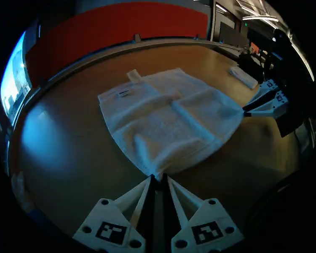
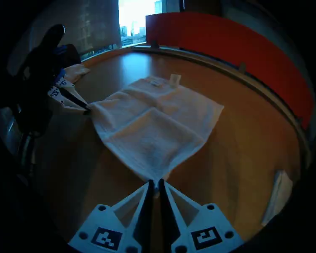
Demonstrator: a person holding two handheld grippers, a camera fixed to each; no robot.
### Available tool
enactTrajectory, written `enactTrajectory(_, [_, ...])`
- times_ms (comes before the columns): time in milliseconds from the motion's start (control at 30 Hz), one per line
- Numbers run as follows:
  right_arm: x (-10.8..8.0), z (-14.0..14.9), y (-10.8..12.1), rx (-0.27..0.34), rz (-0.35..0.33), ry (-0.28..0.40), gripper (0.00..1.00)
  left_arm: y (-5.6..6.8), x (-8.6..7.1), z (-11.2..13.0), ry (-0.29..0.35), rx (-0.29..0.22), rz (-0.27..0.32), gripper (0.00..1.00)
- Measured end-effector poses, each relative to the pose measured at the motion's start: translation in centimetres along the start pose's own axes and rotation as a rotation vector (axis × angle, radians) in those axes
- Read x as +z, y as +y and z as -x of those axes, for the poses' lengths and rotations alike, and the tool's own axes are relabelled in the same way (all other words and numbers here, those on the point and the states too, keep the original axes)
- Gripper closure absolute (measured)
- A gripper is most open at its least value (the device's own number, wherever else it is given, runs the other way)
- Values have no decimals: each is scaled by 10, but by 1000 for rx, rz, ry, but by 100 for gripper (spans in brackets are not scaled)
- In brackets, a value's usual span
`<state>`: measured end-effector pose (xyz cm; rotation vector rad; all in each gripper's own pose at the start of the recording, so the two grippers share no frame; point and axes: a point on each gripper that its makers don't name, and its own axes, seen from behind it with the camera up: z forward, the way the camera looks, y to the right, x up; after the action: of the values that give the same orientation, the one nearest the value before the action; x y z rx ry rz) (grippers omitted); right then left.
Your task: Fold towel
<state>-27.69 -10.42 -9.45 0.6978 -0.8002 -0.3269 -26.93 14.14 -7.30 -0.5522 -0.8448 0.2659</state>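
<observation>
Two neighbouring corners of the towel [image 1: 170,122], spread in the middle of the table [image 1: 69,164], are pinched: the left gripper [image 1: 158,179] and the right gripper [image 2: 155,184] each press their fingers together on one, probably so that edge lifts evenly for folding.

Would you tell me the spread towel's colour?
The terry towel is white, clearest in the right gripper view.

There is one white towel [image 1: 170,122] spread on one wooden table [image 1: 65,168], and there are two grippers, the left gripper [image 1: 160,177] and the right gripper [image 2: 154,182], each at a different corner of the towel. Two smaller pale cloths lie well apart from the towel, one folded cloth [image 1: 243,76] beyond the right gripper's corner and one bunched cloth [image 2: 76,71] beyond the left gripper's corner. One red panel [image 1: 116,25] stands past the towel's far edge.
</observation>
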Motion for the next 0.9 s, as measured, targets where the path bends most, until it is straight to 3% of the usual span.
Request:
enactTrajectory(400, [-24, -33, -3, 1, 5, 64, 90, -2, -24, -17, 3, 0, -12, 89])
enactTrajectory(900, [-75, -71, -10, -15, 17, 140, 90, 13, -63, -31, -26, -3, 3, 89])
